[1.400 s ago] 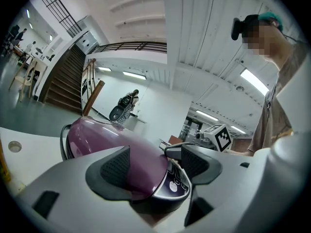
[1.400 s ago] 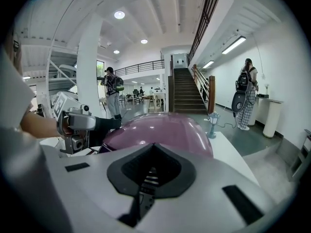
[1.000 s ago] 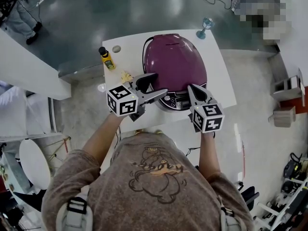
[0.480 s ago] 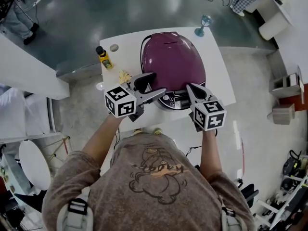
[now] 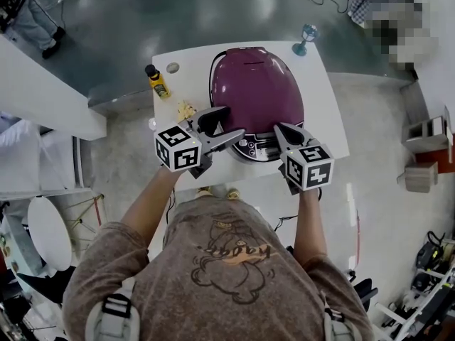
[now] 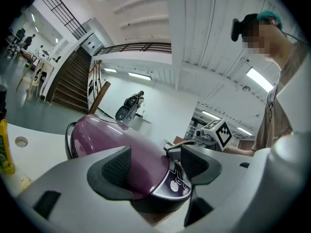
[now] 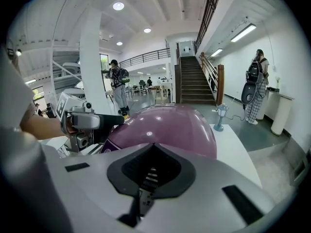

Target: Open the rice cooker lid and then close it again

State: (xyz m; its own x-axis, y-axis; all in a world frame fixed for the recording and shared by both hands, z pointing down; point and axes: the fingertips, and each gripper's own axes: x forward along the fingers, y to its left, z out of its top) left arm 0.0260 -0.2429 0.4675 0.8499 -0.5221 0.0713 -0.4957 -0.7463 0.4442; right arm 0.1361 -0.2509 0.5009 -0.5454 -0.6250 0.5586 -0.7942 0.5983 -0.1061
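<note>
A purple rice cooker [image 5: 256,91] with its lid down stands on a white table [image 5: 328,109]. Its dark control panel [image 5: 254,148] faces me. My left gripper [image 5: 237,122] hovers at the cooker's front left, open, with nothing between its pads. Through its jaws the left gripper view shows the lid [image 6: 109,142] and the panel [image 6: 176,181]. At the front right, by the panel, my right gripper [image 5: 279,127] is shut and empty. In the right gripper view the shut jaws [image 7: 150,171] sit just before the purple dome [image 7: 167,125].
A yellow bottle [image 5: 158,84] and a small crumpled yellowish scrap [image 5: 186,110] lie at the table's left. A blue stemmed glass [image 5: 306,38] stands at the far right corner. The table's near edge is right below both grippers. People stand farther off [image 7: 256,86].
Both grippers stay at nearly the same spots by the cooker's front. Only the head view has shifted slightly. The lid has stayed down.
</note>
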